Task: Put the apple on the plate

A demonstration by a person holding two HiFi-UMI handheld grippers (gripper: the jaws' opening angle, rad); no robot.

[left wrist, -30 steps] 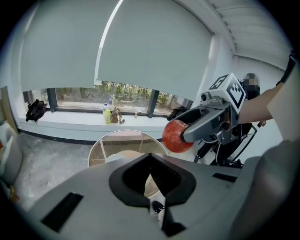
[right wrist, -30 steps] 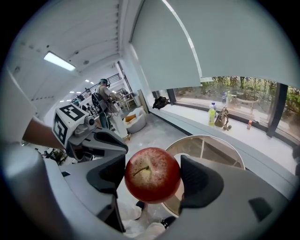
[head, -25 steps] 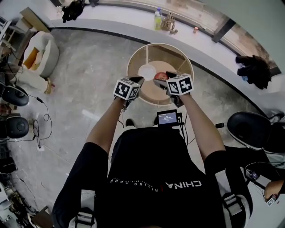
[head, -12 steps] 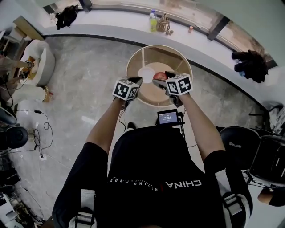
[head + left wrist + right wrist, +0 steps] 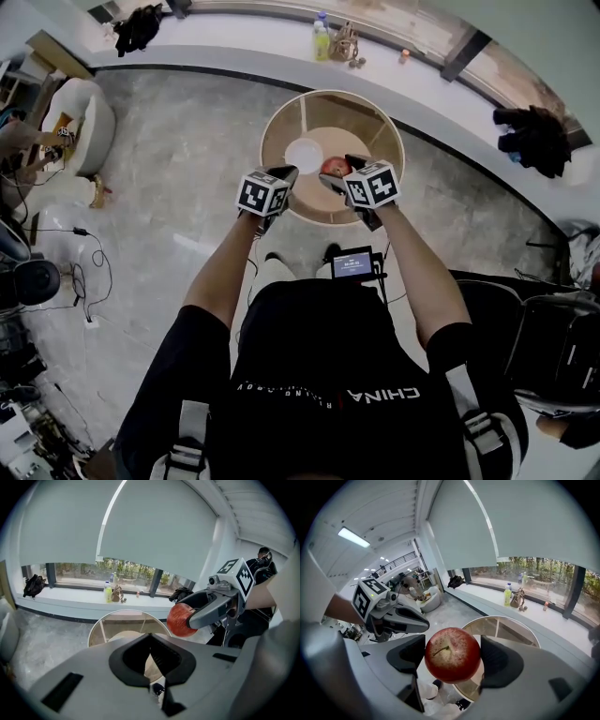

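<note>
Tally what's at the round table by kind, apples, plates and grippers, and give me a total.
apple: 1
plate: 1
grippers: 2, the left gripper and the right gripper
total: 4

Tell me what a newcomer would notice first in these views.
First, the red apple, clamped between the jaws of the right gripper and held in the air above the round table. Next, the white plate on that table, bare, just left of the apple in the head view. The left gripper hovers alongside, shut and empty.
</note>
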